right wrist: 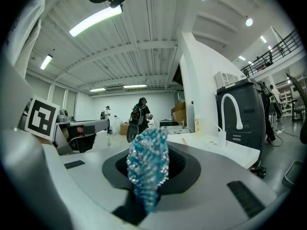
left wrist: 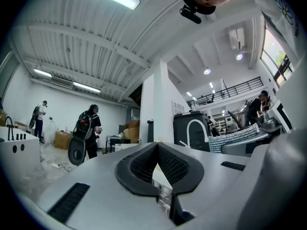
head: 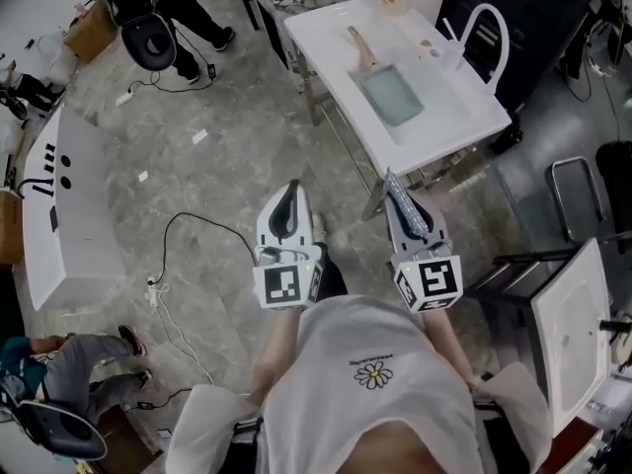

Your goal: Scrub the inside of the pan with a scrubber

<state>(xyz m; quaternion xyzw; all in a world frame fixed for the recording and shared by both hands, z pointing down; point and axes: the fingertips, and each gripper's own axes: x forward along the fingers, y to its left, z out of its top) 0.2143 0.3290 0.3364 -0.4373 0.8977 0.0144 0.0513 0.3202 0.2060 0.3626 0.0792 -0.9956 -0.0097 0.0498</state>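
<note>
Scrubber: blue, knobbly scrubber (right wrist: 147, 169) stands upright between the pads of the right tool (head: 400, 205), its top poking out past the tips.
Right tool: pinching the scrubber low down, held in the air above the floor (head: 197, 176) and pointing toward the bench.
Pan: rectangular pan (head: 392, 95) lies flat near the middle of the white bench (head: 326, 28), its pale handle (head: 360, 47) pointing at the far edge; nothing touches it.
Pan relative to scrubber: well apart. The pan is ahead of the right tool and further in on the bench, and the scrubber tip sits out by the bench's near-left corner, not over the pan.
Left tool: left tool (left wrist: 157, 152) has its pads pressed together with nothing between them, and it hangs beside the right tool, level with it and clear of the bench.
Bench surroundings: an arched white tap (head: 481, 23) rises at the right edge, beyond the pan.
Done, by my reading: the scrubber is in hand and aimed the right way.
Left to do: everything at the pan, meaning the reach in, the contact with the inside and the scrubbing itself.
Pan's inside: too small in the head view to tell whether it is clean or dirty.
</note>
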